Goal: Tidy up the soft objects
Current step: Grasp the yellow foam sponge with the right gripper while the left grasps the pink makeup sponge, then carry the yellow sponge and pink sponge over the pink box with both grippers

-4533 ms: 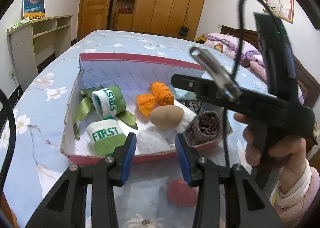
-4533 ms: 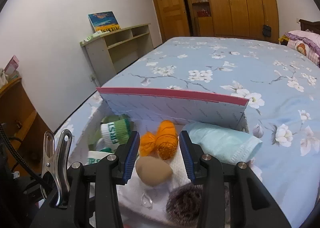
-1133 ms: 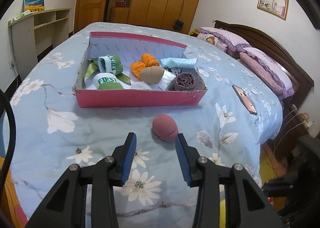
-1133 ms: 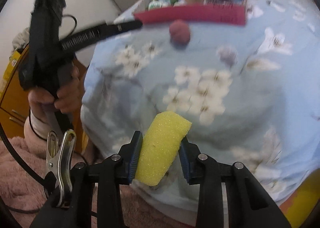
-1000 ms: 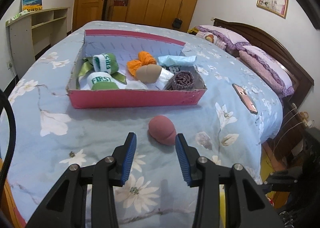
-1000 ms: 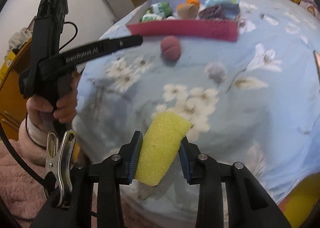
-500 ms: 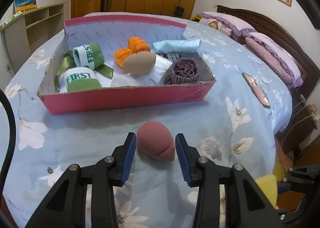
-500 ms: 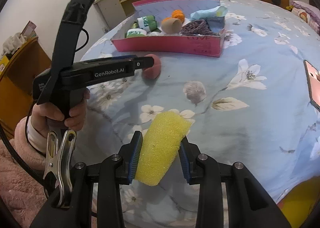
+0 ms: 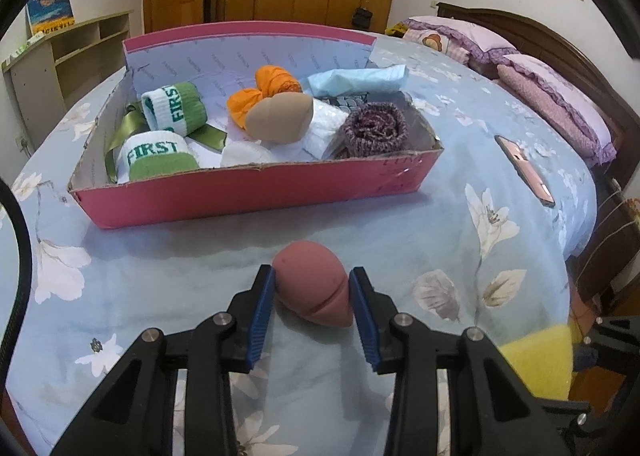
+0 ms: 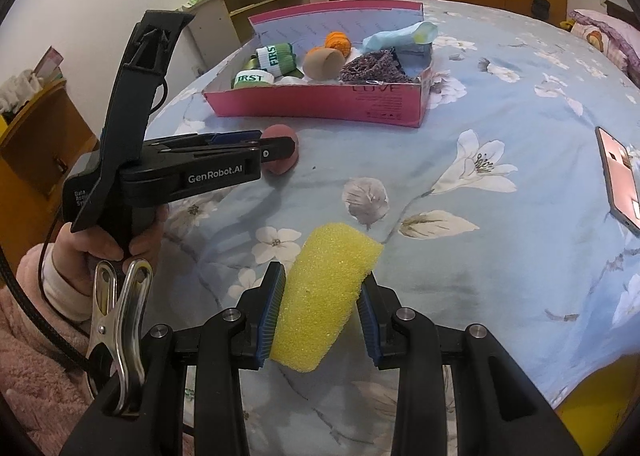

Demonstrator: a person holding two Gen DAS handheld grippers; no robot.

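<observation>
A pink box (image 9: pixel 256 192) on the bed holds green "FIRST" socks (image 9: pixel 176 108), an orange bundle (image 9: pixel 264 90), a tan sponge (image 9: pixel 280 122), a purple knit roll (image 9: pixel 376 128) and a light blue cloth (image 9: pixel 356 78). A dusty-pink egg-shaped sponge (image 9: pixel 312 284) lies on the bedspread in front of the box, between the open jaws of my left gripper (image 9: pixel 312 308); it also shows in the right wrist view (image 10: pixel 282 148). My right gripper (image 10: pixel 320 308) is shut on a yellow sponge (image 10: pixel 324 296), held above the bed's near edge.
A pink phone (image 9: pixel 524 170) lies on the bedspread to the right. Pillows (image 9: pixel 556 96) and a dark headboard are at the far right. A low shelf (image 9: pixel 72 52) stands by the left wall, wooden wardrobes behind. The box (image 10: pixel 320 100) sits mid-bed.
My left gripper has moved forward until the pink sponge sits between its jaws. My right gripper, still holding the yellow sponge, has swung up over the bed toward the box.
</observation>
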